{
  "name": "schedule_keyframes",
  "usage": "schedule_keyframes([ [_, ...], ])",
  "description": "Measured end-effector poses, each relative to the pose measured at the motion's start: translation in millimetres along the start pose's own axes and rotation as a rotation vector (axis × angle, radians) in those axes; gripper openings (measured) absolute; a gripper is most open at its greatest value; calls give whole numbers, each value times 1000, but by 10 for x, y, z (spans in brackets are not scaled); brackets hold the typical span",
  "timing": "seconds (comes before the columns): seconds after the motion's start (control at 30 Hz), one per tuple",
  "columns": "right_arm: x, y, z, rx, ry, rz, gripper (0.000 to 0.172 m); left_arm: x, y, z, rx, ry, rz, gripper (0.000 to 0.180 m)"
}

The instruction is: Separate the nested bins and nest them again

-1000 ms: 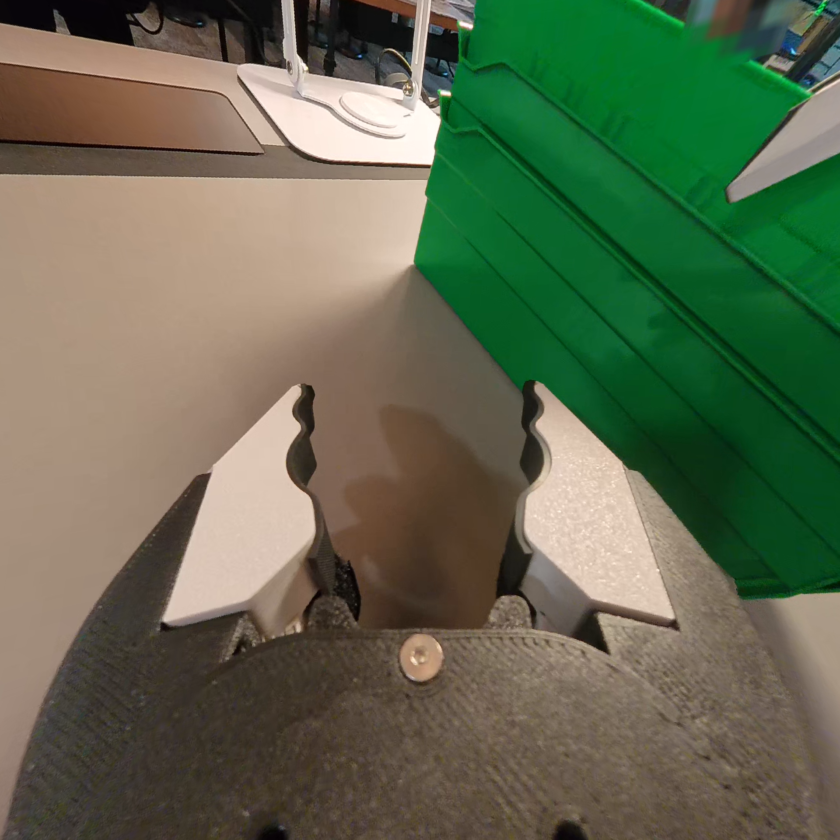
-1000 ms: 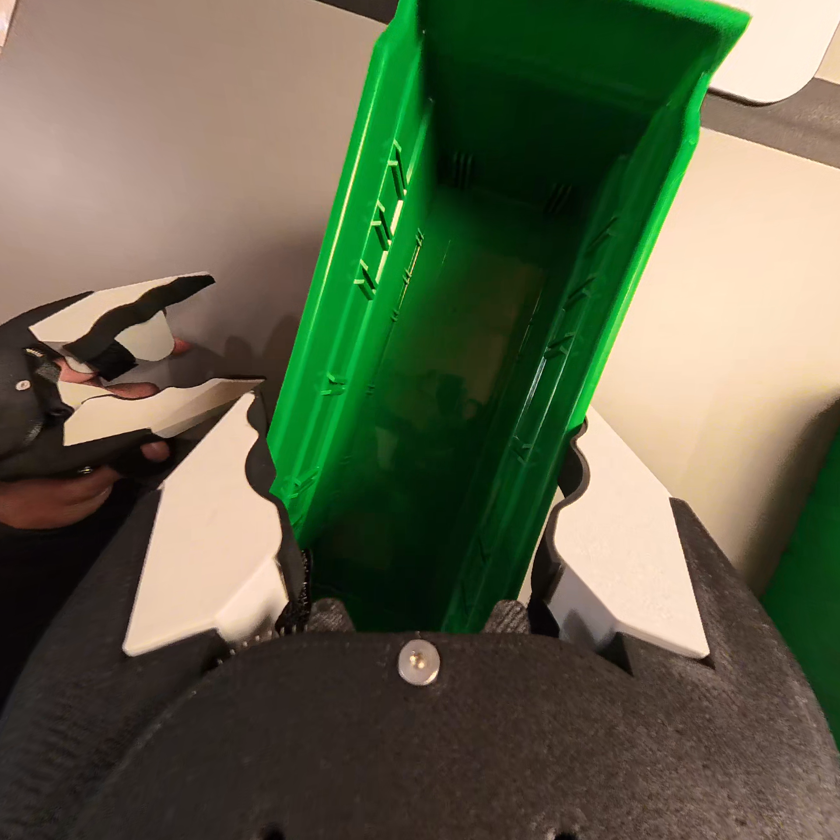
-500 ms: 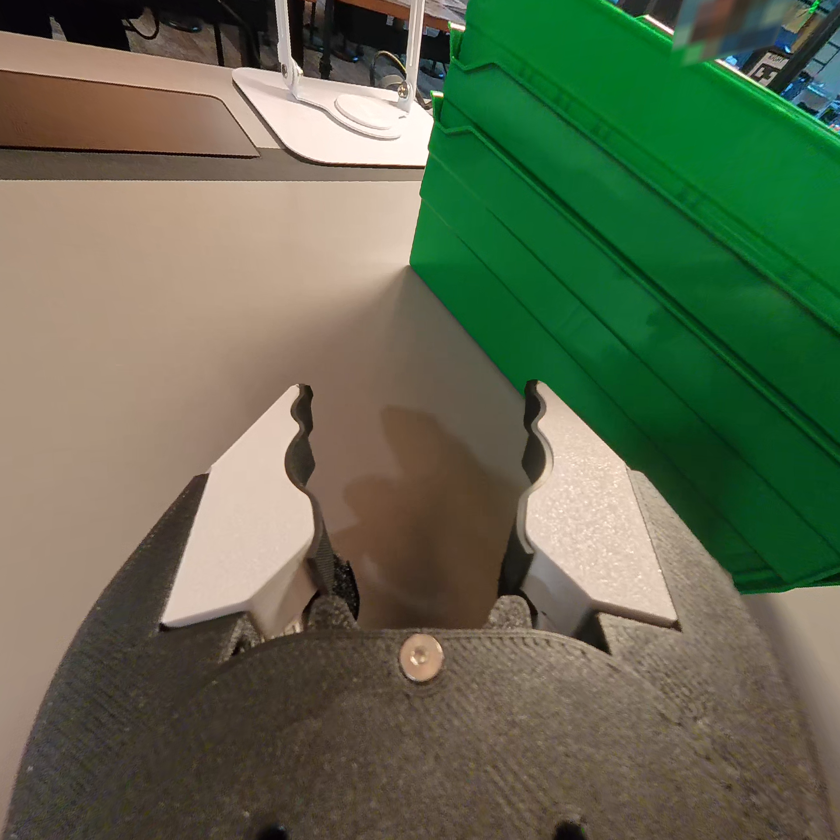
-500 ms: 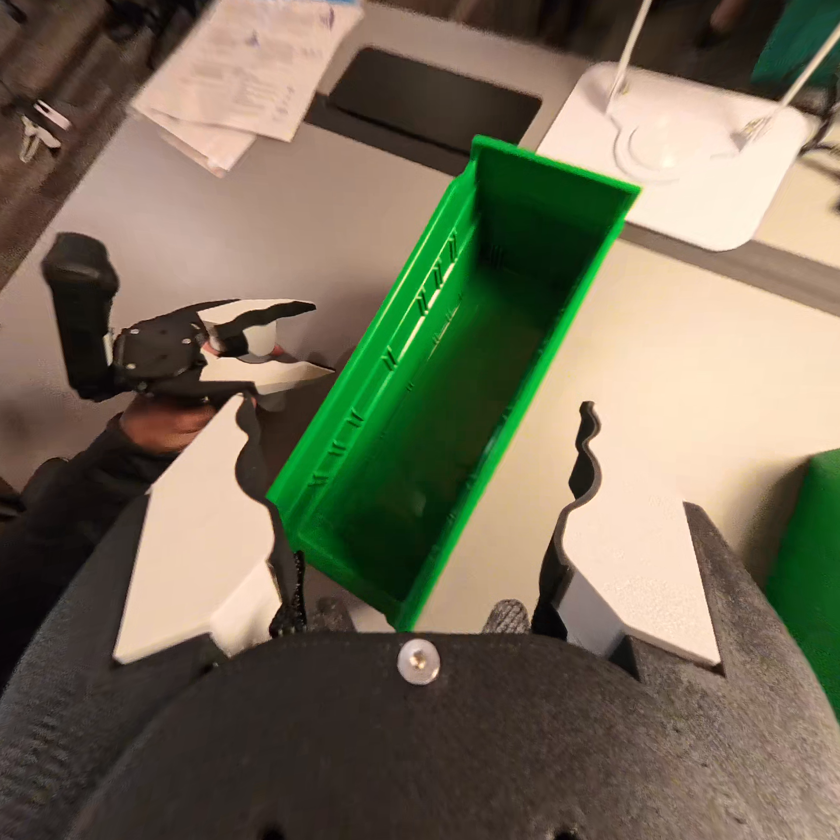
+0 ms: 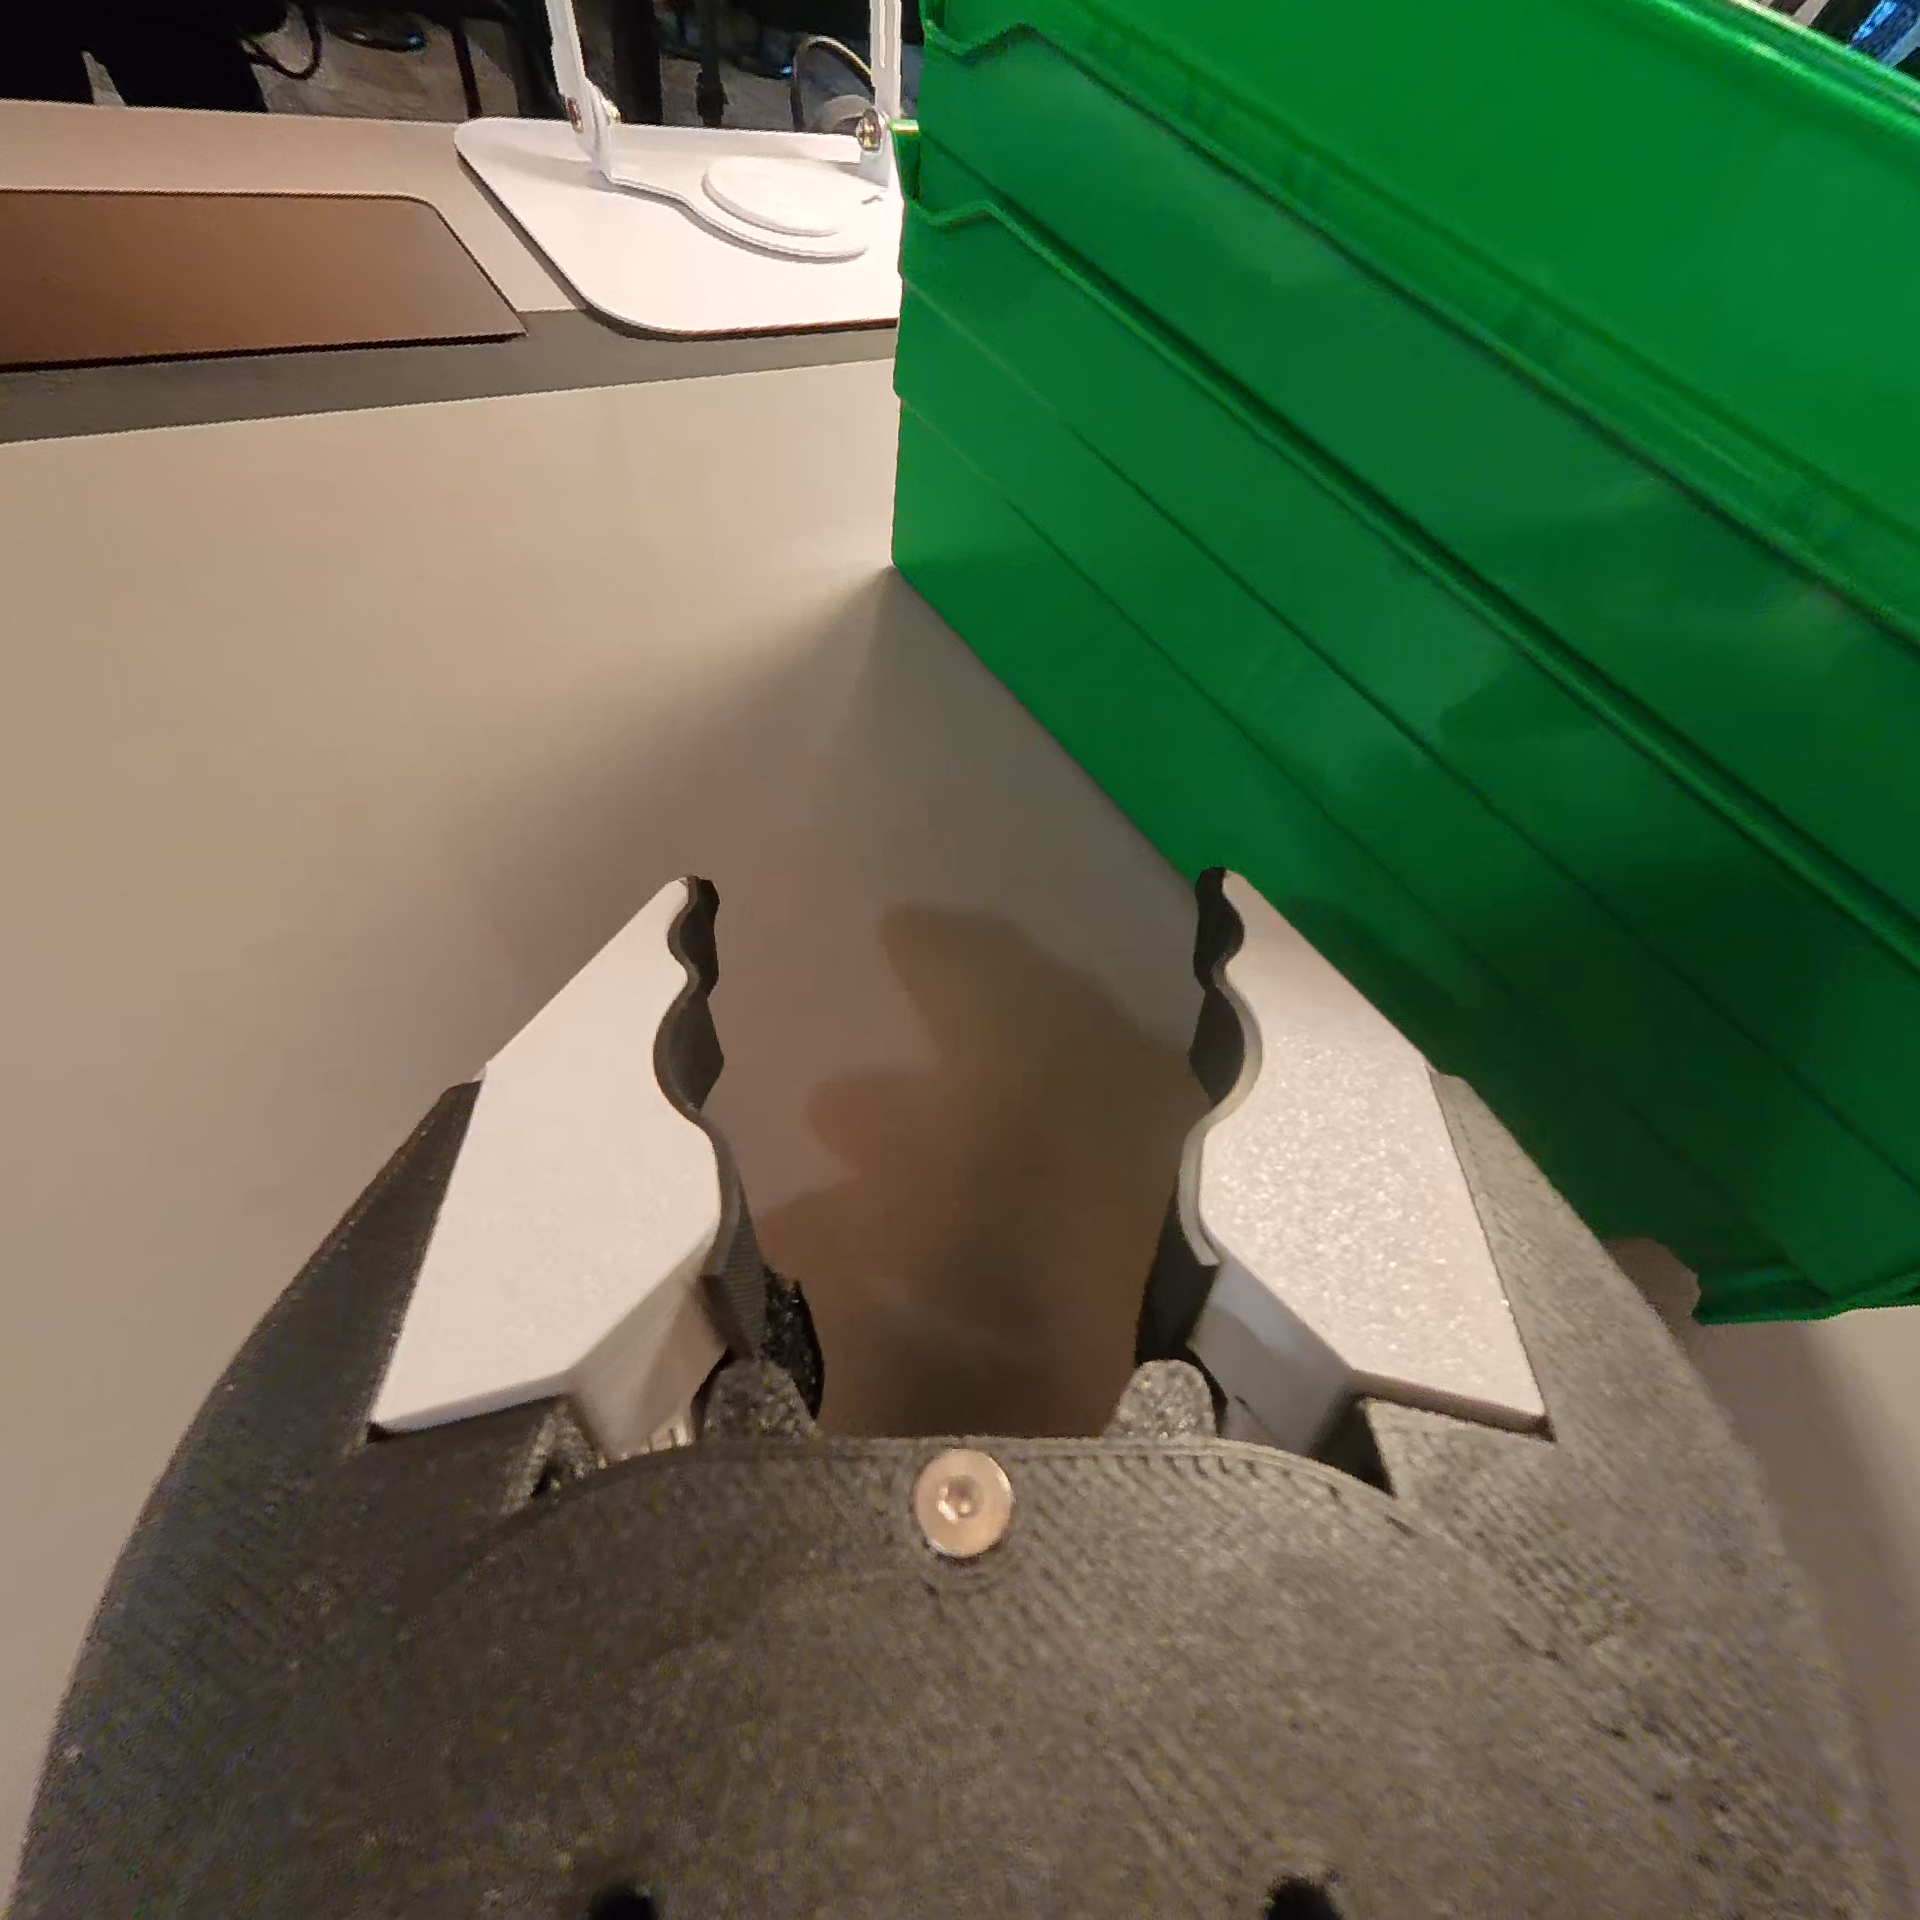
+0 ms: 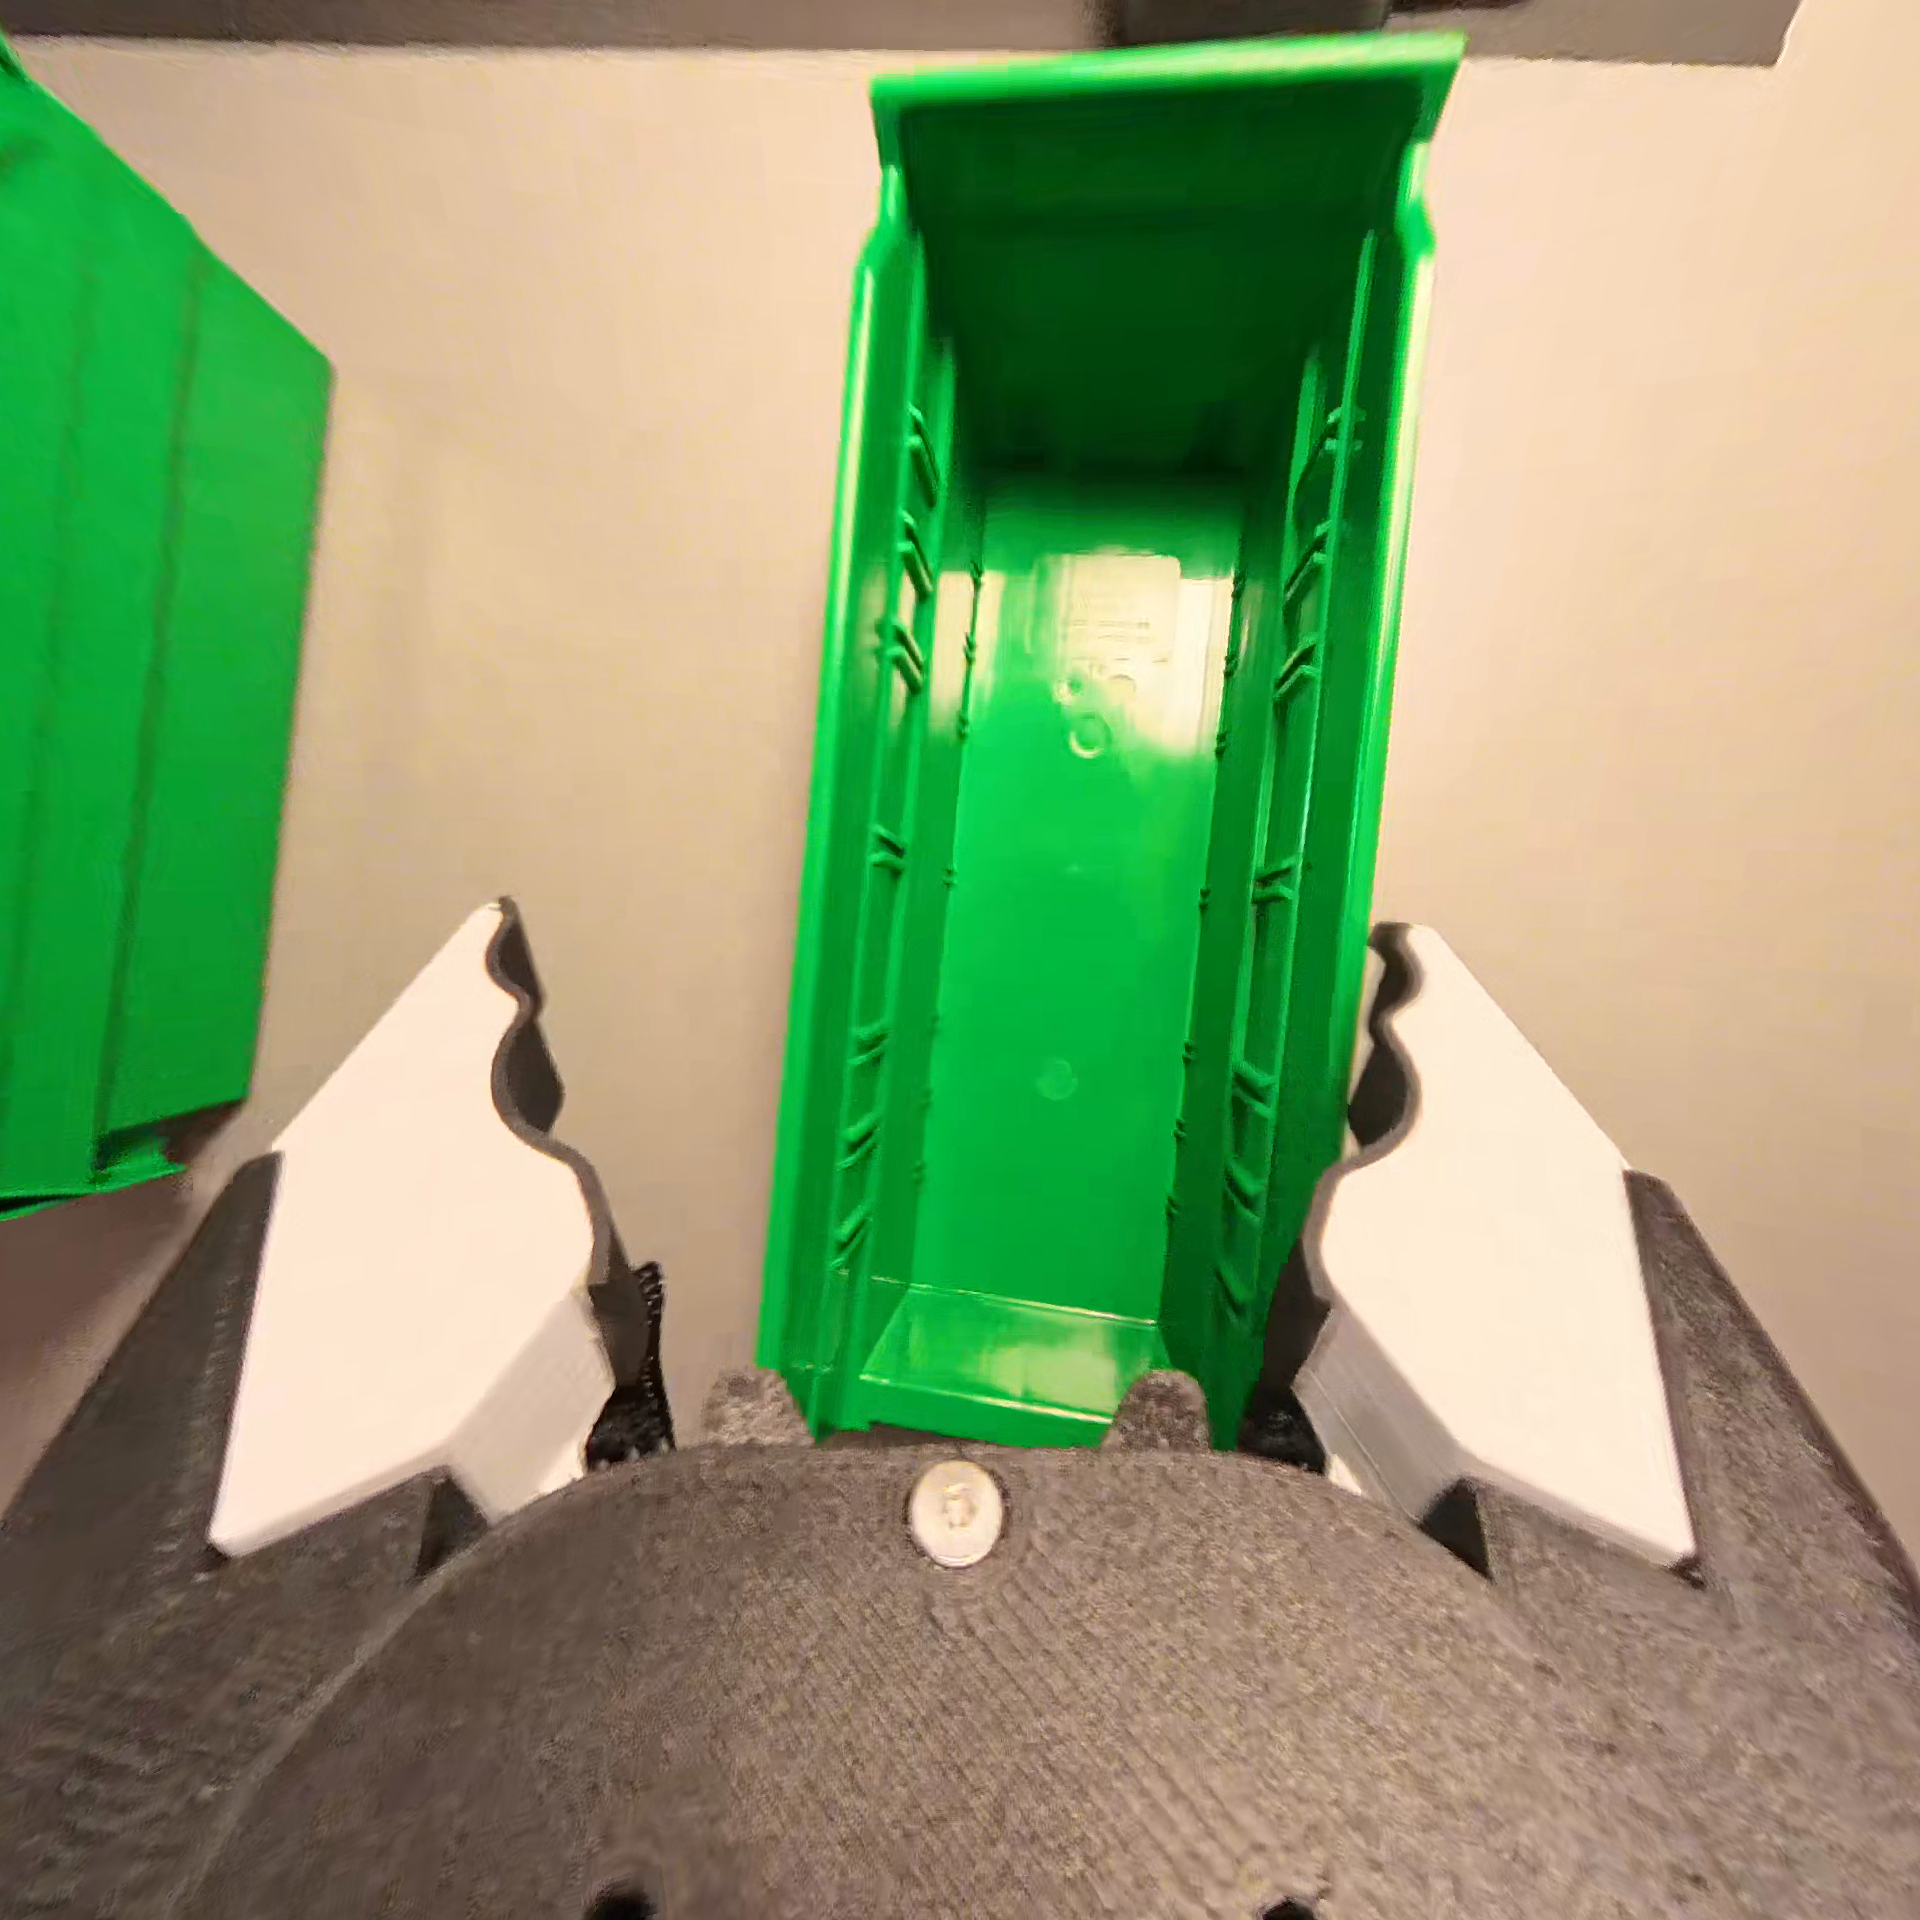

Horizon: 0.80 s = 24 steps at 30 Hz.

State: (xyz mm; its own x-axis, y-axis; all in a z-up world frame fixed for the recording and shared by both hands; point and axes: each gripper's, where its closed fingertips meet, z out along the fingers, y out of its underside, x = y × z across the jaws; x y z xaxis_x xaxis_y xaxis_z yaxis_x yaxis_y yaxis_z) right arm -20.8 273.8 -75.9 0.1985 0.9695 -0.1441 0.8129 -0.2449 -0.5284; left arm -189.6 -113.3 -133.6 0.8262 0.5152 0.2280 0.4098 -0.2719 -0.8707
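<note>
**Right wrist view: single bin now set apart from the stack**

Right wrist view shows the right gripper [image 6: 951, 925] spread wide, a clear gap at its left pad, so the lone green bin [image 6: 1081, 883] between its fingers is unheld. Half a second ago that bin lay askew; now it lies squared on the table [image 6: 582, 623]. Left gripper [image 5: 956, 894] stays apart, empty, beside the nested stack [image 5: 1403, 520]. Separation is under way.

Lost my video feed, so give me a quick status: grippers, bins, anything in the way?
Left gripper open, holding nothing, beside nested green stack. Right gripper open around single green bin on table; clear gap at left pad. Path clear.
</note>
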Motion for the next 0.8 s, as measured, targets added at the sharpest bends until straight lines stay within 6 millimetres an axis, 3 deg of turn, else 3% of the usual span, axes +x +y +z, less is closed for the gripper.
schedule_keyframes([
  [0.27,245,146,272,-145,151,-118,159,-3,0,1,-1,11,-16,92],
  [0.4,261,241,367,-203,150,-139,158,9,5,5,-6,13,-9,92],
  [0.5,414,330,425,-263,246,-203,158,15,7,6,-7,14,-7,92],
  [0.67,368,193,347,-228,210,-168,119,17,6,3,-6,14,-7,92],
  [0.8,215,149,309,-217,110,-136,111,10,1,-2,-2,13,-12,92],
])
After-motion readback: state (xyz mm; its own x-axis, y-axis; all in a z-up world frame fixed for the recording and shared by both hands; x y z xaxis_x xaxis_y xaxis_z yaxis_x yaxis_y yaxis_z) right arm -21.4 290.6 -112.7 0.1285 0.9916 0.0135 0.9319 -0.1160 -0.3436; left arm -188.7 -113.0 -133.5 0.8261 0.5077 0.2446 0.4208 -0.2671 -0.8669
